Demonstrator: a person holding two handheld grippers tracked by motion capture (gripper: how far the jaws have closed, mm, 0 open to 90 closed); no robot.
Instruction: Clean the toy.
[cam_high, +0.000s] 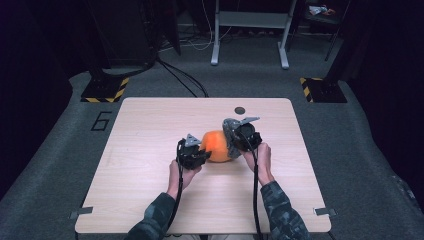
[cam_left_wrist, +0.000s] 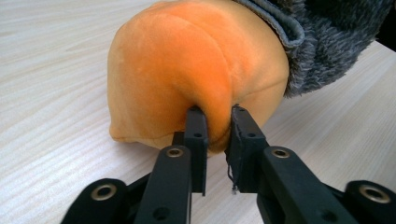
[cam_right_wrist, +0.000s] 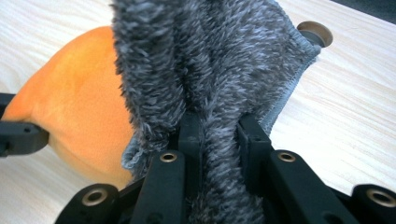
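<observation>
An orange plush cushion (cam_high: 217, 145) lies mid-table, with a grey fuzzy cover (cam_high: 230, 131) pulled partway over its right end. My left gripper (cam_high: 203, 151) is at the cushion's left side. In the left gripper view its jaws (cam_left_wrist: 218, 116) pinch a fold of the orange plush (cam_left_wrist: 187, 60), and the grey cover (cam_left_wrist: 322, 42) sits at the top right. My right gripper (cam_high: 234, 141) is shut on a bunched ridge of the grey cover (cam_right_wrist: 210, 56), which fills the gap between its jaws (cam_right_wrist: 219, 123). The orange plush (cam_right_wrist: 79, 102) bulges out to the left, where a left gripper jaw tip (cam_right_wrist: 18, 135) touches it.
A small dark round disc (cam_high: 240, 110) lies on the wooden table (cam_high: 150, 125) just beyond the cushion, also seen as the disc (cam_right_wrist: 315, 31) behind the cover. Grey carpet surrounds the table. Two stand bases with hazard tape (cam_high: 106, 90) and white frame legs (cam_high: 216, 50) stand farther back.
</observation>
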